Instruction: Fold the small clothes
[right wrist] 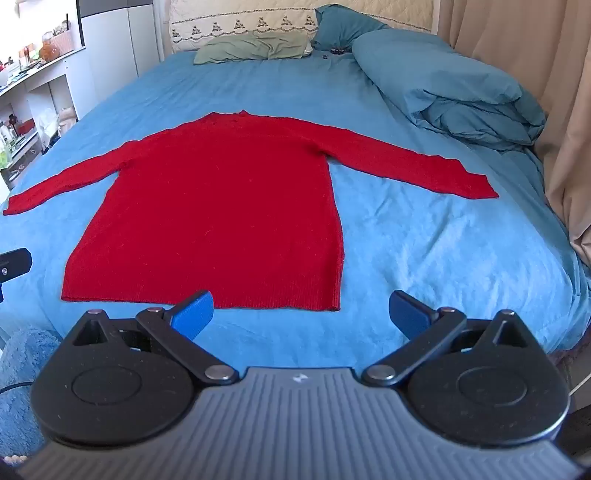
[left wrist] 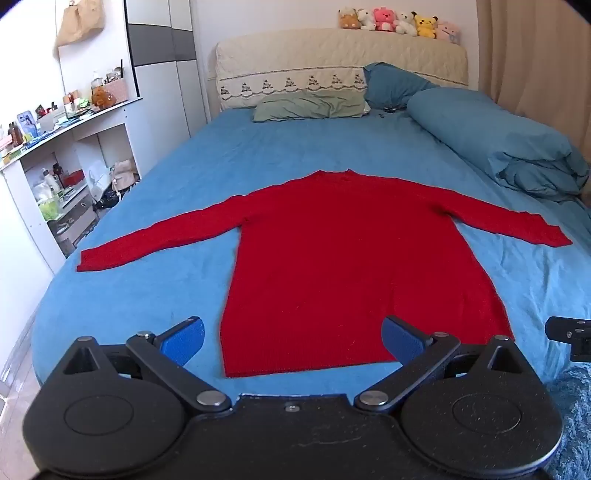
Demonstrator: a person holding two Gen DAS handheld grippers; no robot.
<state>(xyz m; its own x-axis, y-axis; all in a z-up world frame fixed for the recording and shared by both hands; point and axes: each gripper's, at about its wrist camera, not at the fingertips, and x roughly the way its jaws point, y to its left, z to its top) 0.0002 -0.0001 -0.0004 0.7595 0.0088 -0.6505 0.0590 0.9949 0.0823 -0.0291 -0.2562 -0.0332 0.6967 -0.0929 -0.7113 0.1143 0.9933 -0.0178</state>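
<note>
At the bottom of each wrist view, your left hand-held gripper [left wrist: 291, 338] and your right hand-held gripper [right wrist: 301, 314] both stand spread wide with nothing between the blue pads, hovering just short of the hem. One red sweater [left wrist: 332, 258] lies flat on the blue bed [left wrist: 155, 295], filling the middle of both frames, its two sleeves stretched toward the left and right edges and its neck toward the top. Nothing looks folded yet, so the step in hand is likely the first grasp. Pinch only the knit, not the sheet beneath, and take matching points on either side so the fold stays square; lift both sides evenly. Farther up the frame sit one green pillow [left wrist: 314, 105], one rolled blue duvet [left wrist: 498, 136], and six plush toys [left wrist: 399, 20] on the headboard.
</note>
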